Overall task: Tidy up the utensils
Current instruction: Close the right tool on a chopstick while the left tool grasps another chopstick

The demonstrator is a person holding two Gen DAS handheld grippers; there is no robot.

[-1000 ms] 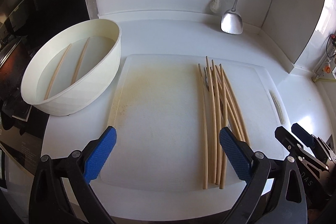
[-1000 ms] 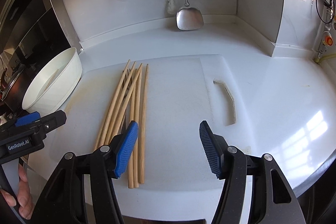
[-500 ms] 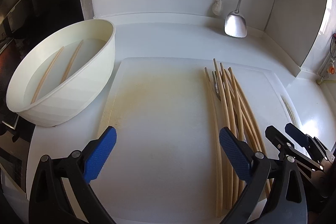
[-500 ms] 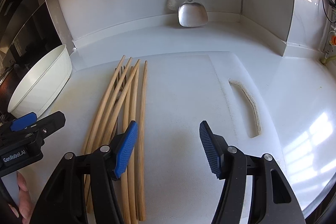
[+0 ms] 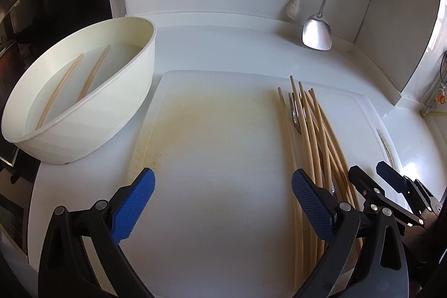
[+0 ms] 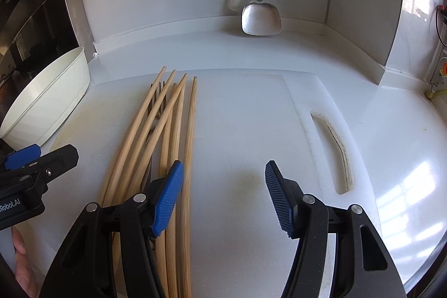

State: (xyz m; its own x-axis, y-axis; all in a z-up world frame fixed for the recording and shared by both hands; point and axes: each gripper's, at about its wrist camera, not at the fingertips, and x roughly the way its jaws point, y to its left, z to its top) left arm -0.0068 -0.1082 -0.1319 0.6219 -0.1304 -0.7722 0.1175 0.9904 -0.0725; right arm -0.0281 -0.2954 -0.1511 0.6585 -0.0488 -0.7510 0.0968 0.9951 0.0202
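Several wooden chopsticks (image 5: 310,130) (image 6: 173,130) lie in a loose bundle on a white cutting board (image 5: 223,144) (image 6: 245,116), with a metal fork (image 5: 294,113) (image 6: 157,102) partly buried among them. Two more chopsticks (image 5: 75,80) rest inside a cream bowl (image 5: 92,113) (image 6: 42,99) left of the board. My left gripper (image 5: 222,198) is open over bare board, its right finger beside the bundle. My right gripper (image 6: 223,193) is open too, its left finger above the bundle's right edge. Nothing sits between either pair of pads.
A steel spatula (image 5: 317,31) (image 6: 261,18) and a white brush (image 5: 293,10) hang at the back wall. A dark stove area (image 5: 16,52) lies left of the bowl. The board has a handle slot (image 6: 335,150) on its right. A hand (image 6: 19,256) shows at lower left.
Both grippers have sunk closer to the board and moved forward, so the chopsticks look larger and nearer. The jaws stayed as wide as before. Nothing on the board moved.
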